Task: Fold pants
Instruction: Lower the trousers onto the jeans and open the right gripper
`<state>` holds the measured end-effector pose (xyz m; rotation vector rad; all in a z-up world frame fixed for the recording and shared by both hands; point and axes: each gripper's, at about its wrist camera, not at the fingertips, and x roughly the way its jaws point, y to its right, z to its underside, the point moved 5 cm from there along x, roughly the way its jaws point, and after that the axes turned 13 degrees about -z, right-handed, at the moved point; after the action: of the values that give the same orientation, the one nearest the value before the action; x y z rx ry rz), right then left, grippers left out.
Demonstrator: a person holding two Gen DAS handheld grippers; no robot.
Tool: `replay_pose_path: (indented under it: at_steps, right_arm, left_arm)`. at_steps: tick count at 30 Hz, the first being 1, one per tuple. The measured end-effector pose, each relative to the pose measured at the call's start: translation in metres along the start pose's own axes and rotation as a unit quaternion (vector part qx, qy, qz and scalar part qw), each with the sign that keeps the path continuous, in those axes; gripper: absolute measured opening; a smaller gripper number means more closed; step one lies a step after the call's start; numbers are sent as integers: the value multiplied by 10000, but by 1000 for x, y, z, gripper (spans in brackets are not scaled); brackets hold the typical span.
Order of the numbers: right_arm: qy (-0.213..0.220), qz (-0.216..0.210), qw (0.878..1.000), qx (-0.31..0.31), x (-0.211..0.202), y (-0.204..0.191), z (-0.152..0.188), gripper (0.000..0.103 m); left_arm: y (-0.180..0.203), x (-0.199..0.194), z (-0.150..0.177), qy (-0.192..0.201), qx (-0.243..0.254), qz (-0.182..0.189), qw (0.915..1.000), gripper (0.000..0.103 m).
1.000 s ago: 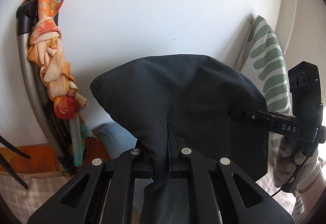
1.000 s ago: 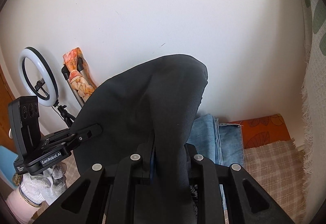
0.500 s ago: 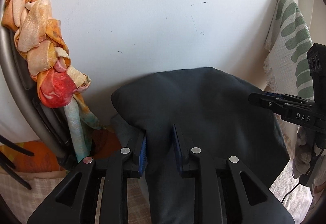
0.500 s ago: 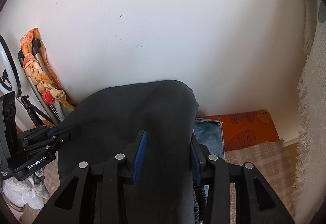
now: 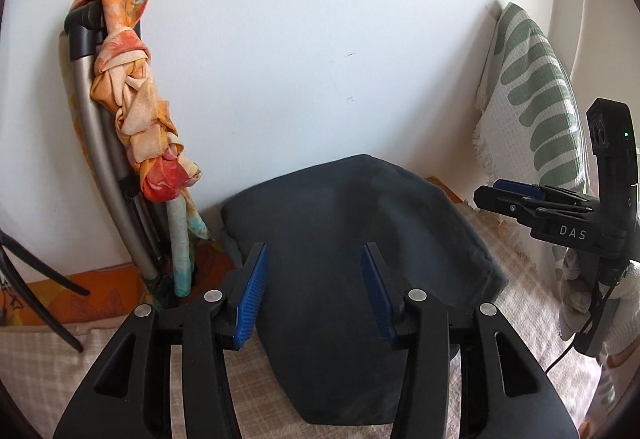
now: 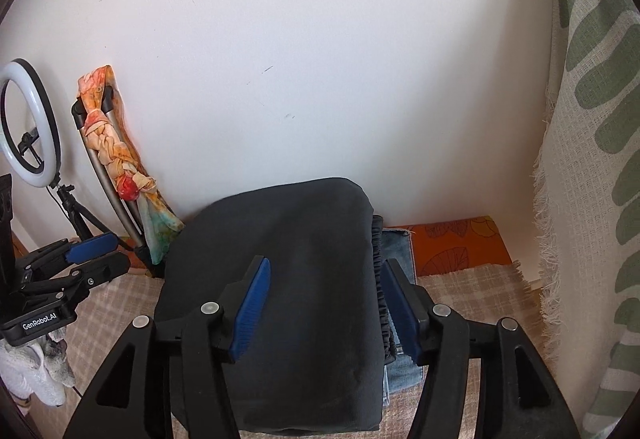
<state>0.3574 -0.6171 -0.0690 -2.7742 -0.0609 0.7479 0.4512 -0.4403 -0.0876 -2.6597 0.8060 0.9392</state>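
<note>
Black pants (image 5: pixel 360 207) lie folded in a flat bundle on the checked cloth (image 5: pixel 32 367) against the white wall. My left gripper (image 5: pixel 314 251) hovers over their near left part; its jaws are opening and the blue pads stand clear of the fabric. In the right wrist view the same pants (image 6: pixel 300 231) rest on folded blue jeans (image 6: pixel 404 371), with the elastic waistband along the right edge. My right gripper (image 6: pixel 326 265) is also opening, its pads apart above the bundle. Each gripper shows in the other's view: the right gripper (image 5: pixel 504 195), the left gripper (image 6: pixel 104 251).
A folded chair frame (image 5: pixel 92 143) wrapped in an orange scarf (image 5: pixel 132 95) leans on the wall at left. A ring light (image 6: pixel 28 127) stands on a tripod beyond it. A green-and-white throw (image 6: pixel 592 143) hangs at right. An orange leaf-print cloth (image 6: pixel 456 247) lies by the wall.
Both grippers held the black pants up, pinched shut. They lowered them, the jaws came apart, and the pants now lie flat on the stack, free of both.
</note>
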Motion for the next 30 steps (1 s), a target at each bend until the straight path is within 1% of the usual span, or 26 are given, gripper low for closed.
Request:
replay_pose_path:
  at_steps: [2,4,7,10,11,13,16,21,23,25,26,28,30]
  right_arm:
    - [92,49,9999,-16,-15,-10,3,66]
    - [159,96,9998,-95,-31,-22,9,67]
    - [239,117,9994,-243,-52,-42,20,75]
    - [266,88,9991,-321,-70,-60,34,77]
    - [247,79,9991,-349,-74,-67,38,80]
    - [242,154,9986,-437,-83,-77,48,84]
    - [232,217,9979,-572,-96,-93,63,84]
    - [310,291,9973,-601,-117,-116,89,91]
    - [357,363,9971,-563,-125,-124,101,95]
    - [422,413,9966,-575,-133,-134,113,98]
    - [453,423,9962,-607,-136,-139,120,100]
    - [467,518,9954,-655,-139,-148,133,102]
    - [484,570,9951,-650,-141,-155,144,103]
  left_arm:
    - [1,-17,4,62,16,37,10000,47]
    - [0,-35,9,141,44,48,9999,54]
    - [0,-60,18,199,78,56,9998,55]
    - [-5,-85,30,235,46,107,9997,55]
    - [-6,-91,35,237,57,105,9996,56]
    - [-9,-104,45,246,75,72,9996,60]
    - [-9,-120,58,263,58,61,9996,63]
    - [-17,-146,83,184,-165,69,9997,72]
    - [-19,-155,95,165,-191,29,9997,73]
    - [-20,-165,109,179,-141,-88,9997,79]
    - [-21,-169,116,184,-123,-152,9996,80]
    - [-25,-176,129,206,-125,-260,9994,80]
    - [-32,-182,143,181,-245,-360,9989,80]
